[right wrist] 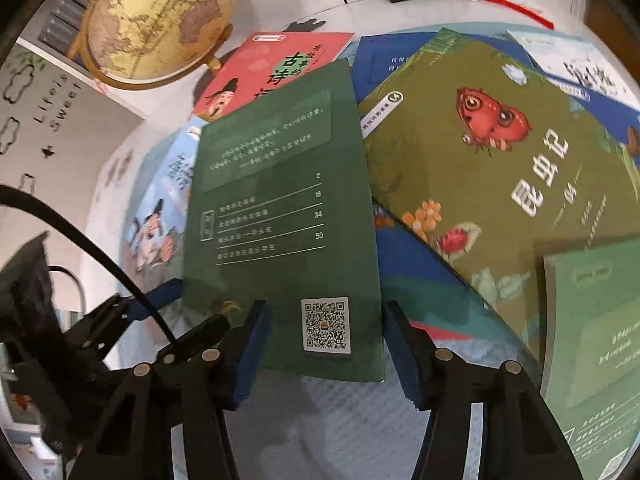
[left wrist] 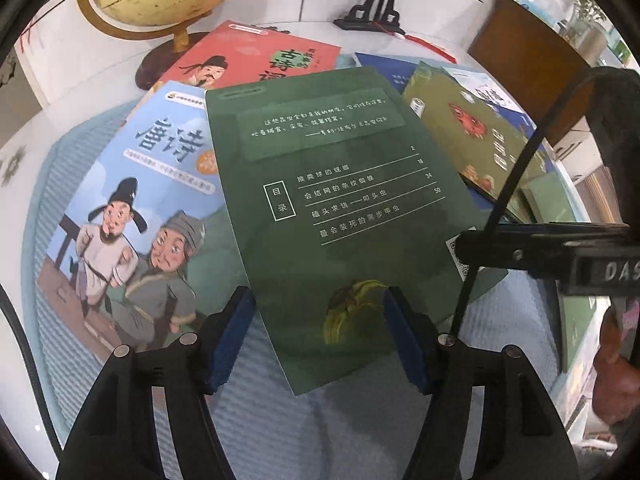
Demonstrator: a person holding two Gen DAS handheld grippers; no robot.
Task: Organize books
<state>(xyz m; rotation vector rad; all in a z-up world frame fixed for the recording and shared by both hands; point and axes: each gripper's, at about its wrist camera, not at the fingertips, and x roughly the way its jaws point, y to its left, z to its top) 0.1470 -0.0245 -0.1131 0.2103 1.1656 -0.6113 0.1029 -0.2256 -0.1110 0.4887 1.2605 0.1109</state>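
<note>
A dark green book (left wrist: 340, 208) lies face up on top of a spread of books, showing a contents list and a QR code (right wrist: 326, 326). My left gripper (left wrist: 318, 328) straddles its near left corner. The left pad (left wrist: 236, 336) sits at the book's side edge and the right pad overlaps the cover. My right gripper (right wrist: 324, 354) straddles the near right corner around the QR code, with its right pad (right wrist: 404, 360) at the book's edge. Both sets of jaws stand partly apart and no pinch shows. Each gripper appears in the other's view: the right gripper (left wrist: 560, 256), the left gripper (right wrist: 132, 312).
Under the green book lie a pale blue poetry book (left wrist: 132, 200), a red book (left wrist: 248, 56), an olive insect book (right wrist: 500, 160) and dark blue ones, all on a ribbed light blue mat (left wrist: 340, 432). A globe (right wrist: 160, 20) and a black stand (left wrist: 376, 4) are behind. A hand (left wrist: 616, 364) is at right.
</note>
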